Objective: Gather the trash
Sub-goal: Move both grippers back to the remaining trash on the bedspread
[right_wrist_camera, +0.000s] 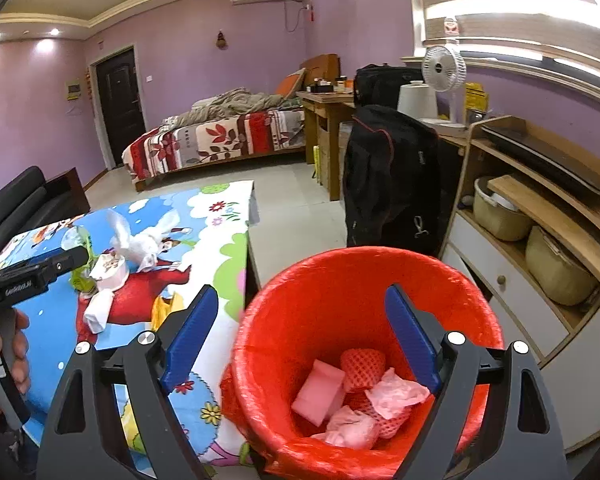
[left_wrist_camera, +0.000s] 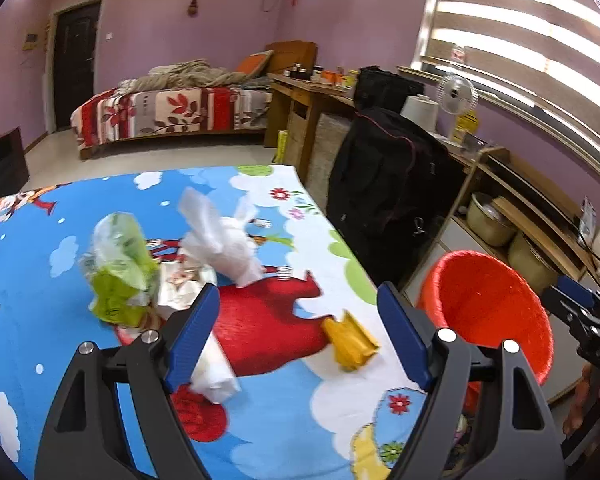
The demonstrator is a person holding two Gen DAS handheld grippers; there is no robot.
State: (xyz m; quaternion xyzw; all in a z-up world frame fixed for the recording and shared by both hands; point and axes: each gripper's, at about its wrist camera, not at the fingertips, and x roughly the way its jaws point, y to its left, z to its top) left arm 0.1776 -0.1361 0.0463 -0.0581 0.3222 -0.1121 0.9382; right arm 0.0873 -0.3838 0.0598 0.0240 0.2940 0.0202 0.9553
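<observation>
A table with a blue cartoon cloth (left_wrist_camera: 60,320) holds trash: a green plastic bag (left_wrist_camera: 120,268), white crumpled plastic (left_wrist_camera: 224,236), a white paper roll (left_wrist_camera: 216,372) and a yellow wrapper (left_wrist_camera: 350,342). My left gripper (left_wrist_camera: 300,336) is open and empty, low over the table, with the yellow wrapper between its fingers. A red-lined bin (right_wrist_camera: 364,280) stands right of the table and holds several pink and white pieces (right_wrist_camera: 356,400). My right gripper (right_wrist_camera: 300,336) is open and empty above the bin; it also shows in the left wrist view (left_wrist_camera: 580,316).
A black bag (right_wrist_camera: 388,176) hangs on a chair behind the bin. A wooden shelf unit (right_wrist_camera: 540,248) with baskets stands at the right. A black sofa (right_wrist_camera: 24,208) is left of the table. A bed (right_wrist_camera: 220,140) and desk lie at the back.
</observation>
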